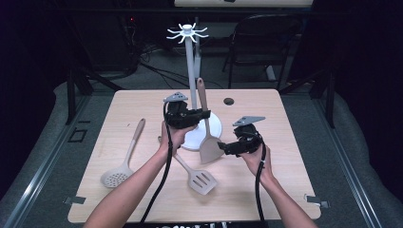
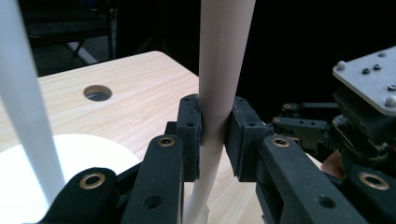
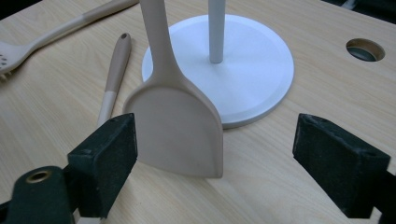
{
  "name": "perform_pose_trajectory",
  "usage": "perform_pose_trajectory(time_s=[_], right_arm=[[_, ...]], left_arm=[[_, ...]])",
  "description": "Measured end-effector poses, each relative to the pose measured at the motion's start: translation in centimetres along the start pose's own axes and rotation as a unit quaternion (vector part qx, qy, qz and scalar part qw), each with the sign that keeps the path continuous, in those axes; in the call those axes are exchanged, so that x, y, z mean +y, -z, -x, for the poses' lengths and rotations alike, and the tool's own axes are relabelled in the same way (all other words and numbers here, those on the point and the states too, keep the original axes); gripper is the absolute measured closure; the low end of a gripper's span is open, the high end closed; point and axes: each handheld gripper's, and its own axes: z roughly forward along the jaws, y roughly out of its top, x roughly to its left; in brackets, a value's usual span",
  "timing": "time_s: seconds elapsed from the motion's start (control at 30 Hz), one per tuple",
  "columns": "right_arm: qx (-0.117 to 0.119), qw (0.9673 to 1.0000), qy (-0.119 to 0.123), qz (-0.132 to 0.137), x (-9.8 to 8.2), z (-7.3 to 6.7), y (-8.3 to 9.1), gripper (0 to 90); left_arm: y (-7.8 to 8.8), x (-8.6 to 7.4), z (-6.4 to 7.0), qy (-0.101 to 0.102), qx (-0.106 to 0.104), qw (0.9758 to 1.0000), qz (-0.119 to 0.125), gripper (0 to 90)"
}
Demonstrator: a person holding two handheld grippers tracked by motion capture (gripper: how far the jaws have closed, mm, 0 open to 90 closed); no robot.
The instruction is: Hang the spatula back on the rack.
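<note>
A solid beige spatula stands upright, blade down, just in front of the white stand's round base. My left gripper is shut on its handle, with both pads pressed against it partway up. My right gripper is at the blade's right side, low near the table. In the right gripper view the blade hangs nearer the left pad, with the jaws wide apart and nothing pressed between them. The stand's pole rises behind and carries a ring of hooks.
A slotted spatula lies on the table below my left hand. A perforated skimmer lies at the front left. A round hole is in the tabletop right of the stand. A dark chair stands beyond the table.
</note>
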Motion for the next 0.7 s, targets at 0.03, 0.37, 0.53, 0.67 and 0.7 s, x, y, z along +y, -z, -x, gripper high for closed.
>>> perform_pose_trajectory(time_s=[0.03,0.37,0.53,0.67,0.7], right_arm=[[-0.001,1.0000,0.001,-0.002,0.0,0.0,-0.1,11.2],[0.004,0.9997,-0.002,-0.026,-0.3,0.6,-0.6,6.1],[0.006,0.9996,-0.002,-0.029,-0.4,0.7,-0.8,5.4],[0.009,0.9995,-0.001,-0.029,-0.5,0.8,-1.0,5.5],[0.009,0.9995,-0.001,-0.031,-0.4,0.8,-0.9,5.5]], left_arm=[[0.1,0.1,-0.1,-0.001,-0.002,1.0000,0.001,76.6],[0.9,1.2,-0.4,-0.010,0.000,0.9999,0.010,76.7],[1.1,1.7,-0.5,-0.014,0.001,0.9998,0.011,76.6],[1.3,2.1,-0.6,-0.021,0.002,0.9997,0.012,76.7],[1.3,2.2,-0.6,-0.022,0.004,0.9997,0.013,76.7]])
